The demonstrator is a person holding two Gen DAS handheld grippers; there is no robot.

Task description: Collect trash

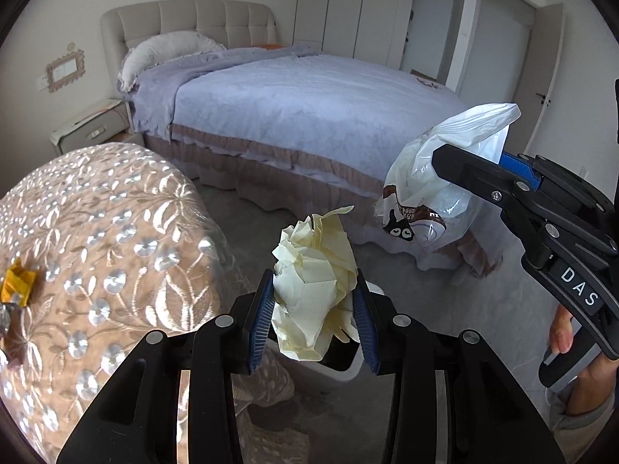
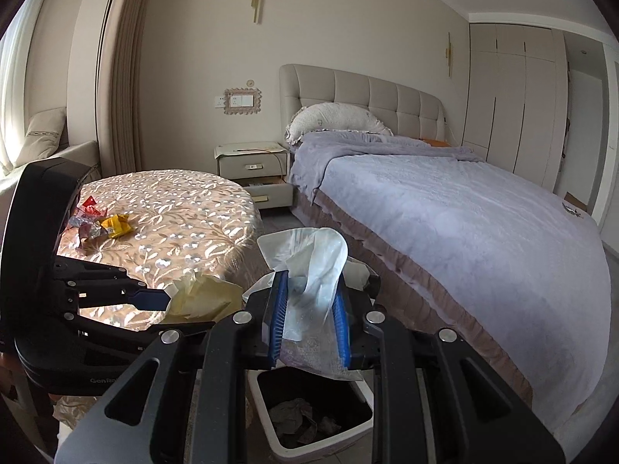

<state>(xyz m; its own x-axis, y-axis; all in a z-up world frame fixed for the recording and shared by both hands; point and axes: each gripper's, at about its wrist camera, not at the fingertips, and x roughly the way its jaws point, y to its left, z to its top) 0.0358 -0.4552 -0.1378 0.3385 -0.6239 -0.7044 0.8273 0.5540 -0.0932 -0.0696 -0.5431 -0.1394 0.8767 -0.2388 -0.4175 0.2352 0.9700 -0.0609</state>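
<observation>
Pale-yellow crumpled paper wad (image 1: 313, 290) sits clamped between the blue ribbed pads of the left gripper (image 1: 314, 311), creased and bunched, a loose flap sticking up at its top. From the right wrist view the same wad (image 2: 201, 295) shows side-on, held just off the edge of the round table (image 2: 201, 232).

Table cloth: tan, embroidered with silvery flowers. On it, far left: yellow wrapper (image 2: 117, 225), red wrapper (image 2: 89, 204) and some crinkled silvery pieces beside them, all near together. In the left wrist view only the yellow wrapper (image 1: 17, 280) shows, at the frame edge.

Right gripper (image 2: 309, 309) is closed on a clear plastic bag (image 2: 309, 266), thin and translucent, its top flaring above the pads. In the left view the bag (image 1: 437, 193) hangs from the right gripper (image 1: 464, 170); brown print and a cartoon face low on it.

White trash bin (image 2: 363, 429), dark liner, stands on the floor below both grippers, between table and bed (image 2: 464, 212). Inside: grey crumpled paper (image 2: 298, 417). In the left view the bin (image 1: 344, 371) is mostly hidden behind the wad and fingers; contents not visible there.

Bag's lower part is cut off by the pads in the right view. Print text too small to read.
</observation>
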